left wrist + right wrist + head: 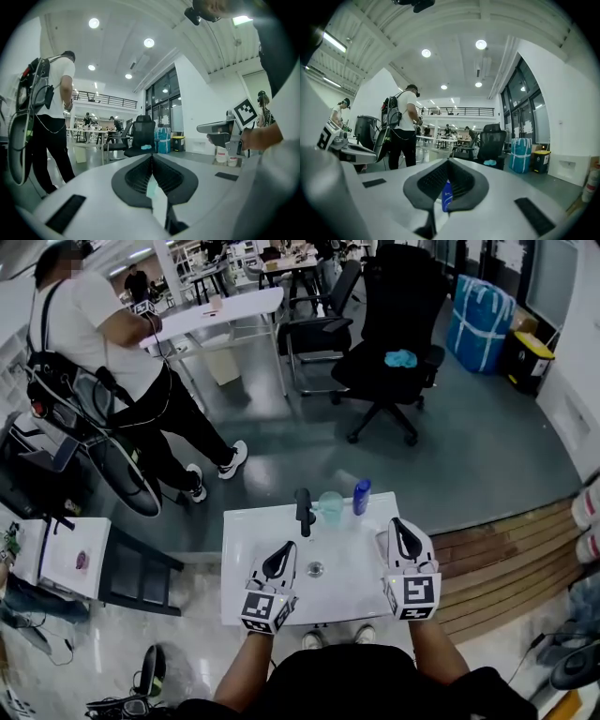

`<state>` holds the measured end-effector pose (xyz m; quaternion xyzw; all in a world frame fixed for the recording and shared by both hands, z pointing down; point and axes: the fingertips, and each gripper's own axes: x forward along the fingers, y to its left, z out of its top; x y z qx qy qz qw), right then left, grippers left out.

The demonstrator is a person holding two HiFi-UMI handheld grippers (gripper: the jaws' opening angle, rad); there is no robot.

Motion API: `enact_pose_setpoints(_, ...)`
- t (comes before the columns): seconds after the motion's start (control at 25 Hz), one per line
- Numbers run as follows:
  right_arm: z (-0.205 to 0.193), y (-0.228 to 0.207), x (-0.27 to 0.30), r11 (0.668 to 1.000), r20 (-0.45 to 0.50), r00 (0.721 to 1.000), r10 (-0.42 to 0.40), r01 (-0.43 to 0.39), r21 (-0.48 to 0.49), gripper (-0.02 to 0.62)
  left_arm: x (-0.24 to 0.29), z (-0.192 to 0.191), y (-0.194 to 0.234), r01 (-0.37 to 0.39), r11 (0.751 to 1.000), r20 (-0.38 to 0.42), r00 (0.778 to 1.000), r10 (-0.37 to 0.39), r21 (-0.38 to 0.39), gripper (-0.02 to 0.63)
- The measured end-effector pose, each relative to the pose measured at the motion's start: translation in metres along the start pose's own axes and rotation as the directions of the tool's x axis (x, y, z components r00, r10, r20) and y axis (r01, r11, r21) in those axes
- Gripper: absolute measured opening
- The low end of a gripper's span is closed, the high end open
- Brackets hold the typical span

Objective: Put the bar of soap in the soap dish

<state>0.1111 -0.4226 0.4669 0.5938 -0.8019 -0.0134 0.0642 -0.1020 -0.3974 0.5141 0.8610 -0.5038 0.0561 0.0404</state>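
Right gripper (447,161) has its jaws pressed together on nothing; the blue bottle (362,496) seen in the slot under the tips stands beyond them, not in the grip. Left gripper (151,157) also looks closed at the tips, w/ a pale greenish sliver low in the slot, prob. the clear cup (330,507) farther off, tho I can't be sure. Both point about level, out over the small white table (253,549) rather than down at it, so I read this as a neutral pose, no reach under way. Soap bar & soap dish: can't find either in any view; if they're on the table they're hidden under the grippers or too small to tell. On the tabletop: a round drain (315,569) btwn the two grippers, and a black tap-like post (303,510) just left of the cup. That back row of post, cup & bottle is the likeliest thing to knock on a forward reach. Beyond the table: a person in a white shirt (94,324) w/ a backpack rig, a black office chair (389,324) and a blue wrapped bundle (480,322), all well apart from the work area.
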Motion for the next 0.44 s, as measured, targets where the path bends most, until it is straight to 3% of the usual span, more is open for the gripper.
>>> enact_pose_setpoints(0.44, -0.0007, 0.0020, -0.0052, 1.000, -0.001, 1.000, -0.012, 0.012, 0.006, 0.017, 0.0003, 0.0022, -0.0035, 0.011, 1.000, -0.001, 1.000, -0.011, 0.001, 0.020)
